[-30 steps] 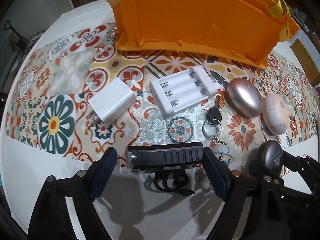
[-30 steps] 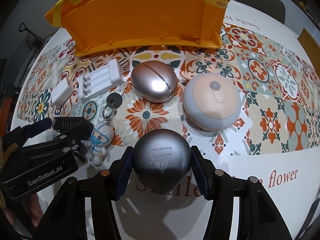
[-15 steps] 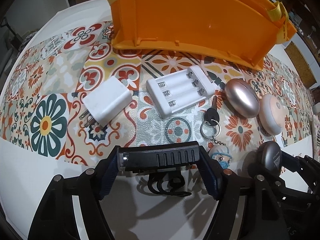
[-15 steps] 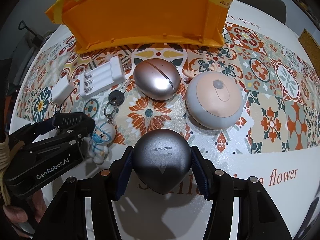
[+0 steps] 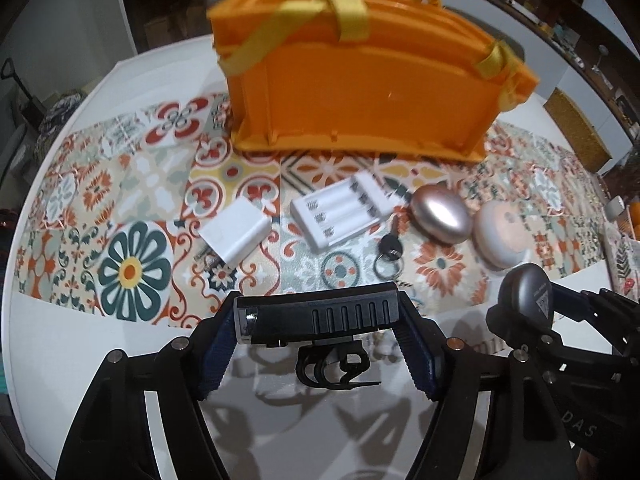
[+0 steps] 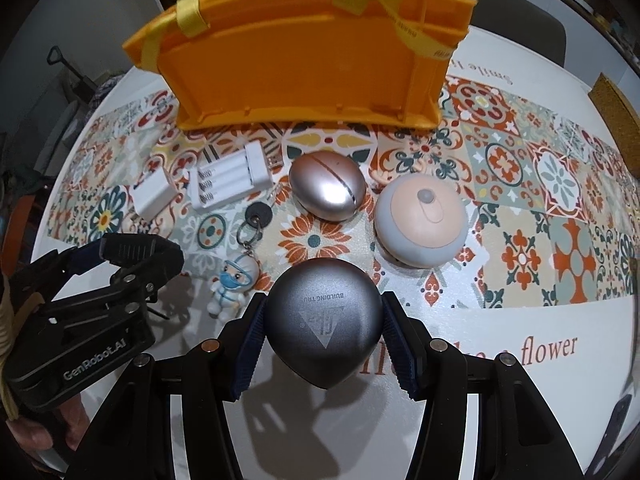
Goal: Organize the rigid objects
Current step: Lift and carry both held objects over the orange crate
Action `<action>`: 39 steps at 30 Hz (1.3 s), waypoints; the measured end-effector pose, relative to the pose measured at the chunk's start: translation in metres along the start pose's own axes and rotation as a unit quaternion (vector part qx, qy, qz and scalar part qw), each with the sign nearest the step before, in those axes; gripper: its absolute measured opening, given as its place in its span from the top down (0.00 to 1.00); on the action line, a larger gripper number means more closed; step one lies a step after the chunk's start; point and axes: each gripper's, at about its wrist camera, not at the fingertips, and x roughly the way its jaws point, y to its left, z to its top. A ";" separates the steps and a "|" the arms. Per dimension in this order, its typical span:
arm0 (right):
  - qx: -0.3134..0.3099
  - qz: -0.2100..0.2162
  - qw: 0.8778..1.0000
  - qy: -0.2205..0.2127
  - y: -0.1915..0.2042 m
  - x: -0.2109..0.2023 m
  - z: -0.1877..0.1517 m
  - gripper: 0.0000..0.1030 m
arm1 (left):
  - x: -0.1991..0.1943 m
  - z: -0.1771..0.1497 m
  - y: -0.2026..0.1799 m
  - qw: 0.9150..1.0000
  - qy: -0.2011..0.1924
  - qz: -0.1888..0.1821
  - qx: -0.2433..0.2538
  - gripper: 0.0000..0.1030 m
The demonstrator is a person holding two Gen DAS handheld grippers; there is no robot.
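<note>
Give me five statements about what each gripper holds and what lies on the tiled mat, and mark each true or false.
1. The left gripper has its jaws shut on the black bike light. True.
2. The right gripper is open with nothing in it. False: its jaws clamp the dark grey rounded case.
3. The white battery charger lies inside the orange crate. False: it lies on the mat in front of the crate.
4. The rose-gold egg-shaped case lies beside the round peach-topped gadget. True.
5. The keyring's figurine wears a blue mask. True.
</note>
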 end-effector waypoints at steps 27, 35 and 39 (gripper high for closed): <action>-0.001 0.006 0.990 -0.144 0.002 -0.083 0.053 0.46 | -0.076 0.070 -0.006 0.993 -0.114 0.002 0.020 0.29; 0.003 0.005 0.986 -0.166 0.002 -0.093 0.080 0.46 | -0.085 0.098 -0.006 0.991 -0.131 0.000 0.029 0.29; 0.007 0.007 0.985 -0.173 0.001 -0.097 0.093 0.46 | -0.093 0.112 -0.007 0.989 -0.146 0.005 0.034 0.29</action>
